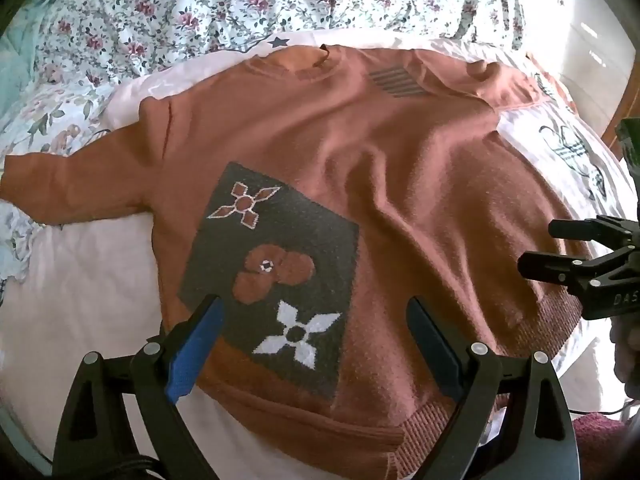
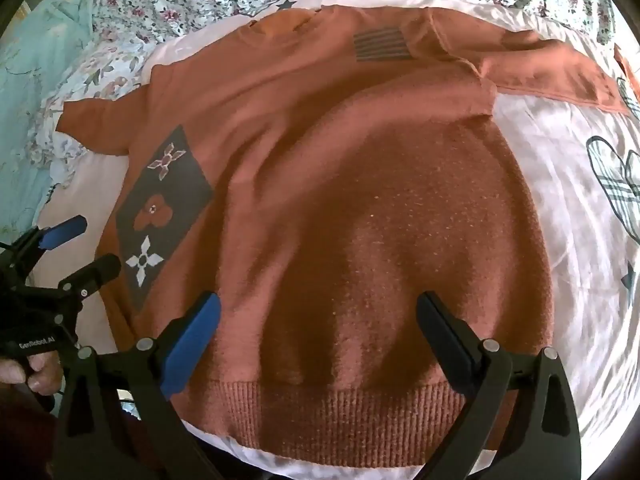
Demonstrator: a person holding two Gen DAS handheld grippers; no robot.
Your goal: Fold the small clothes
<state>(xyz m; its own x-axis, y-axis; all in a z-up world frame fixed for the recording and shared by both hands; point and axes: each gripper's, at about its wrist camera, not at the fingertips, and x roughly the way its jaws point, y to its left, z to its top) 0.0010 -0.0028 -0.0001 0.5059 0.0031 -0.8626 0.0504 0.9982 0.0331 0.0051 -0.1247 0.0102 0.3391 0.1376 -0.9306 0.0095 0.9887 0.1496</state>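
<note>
A small rust-orange knit sweater (image 1: 400, 168) (image 2: 360, 200) lies spread flat, front up, on a pale pink sheet (image 1: 80, 280). A dark patch with flower motifs (image 1: 276, 256) (image 2: 160, 212) sits on its left side. Both sleeves are stretched outward. My left gripper (image 1: 314, 312) hangs open above the patch near the lower left hem, nothing between its fingers. My right gripper (image 2: 320, 308) hangs open above the lower middle of the sweater, just over the ribbed hem (image 2: 344, 416), also empty. Each gripper shows in the other's view: the right gripper (image 1: 536, 248), the left gripper (image 2: 100, 244).
A floral quilt (image 1: 200, 8) (image 2: 180, 4) is bunched beyond the sweater's neckline. The pale sheet (image 2: 560, 208) carries dark printed drawings on the right. A hand (image 2: 36, 372) grips the left tool's handle. A dark red fabric (image 1: 596, 436) lies at the lower right.
</note>
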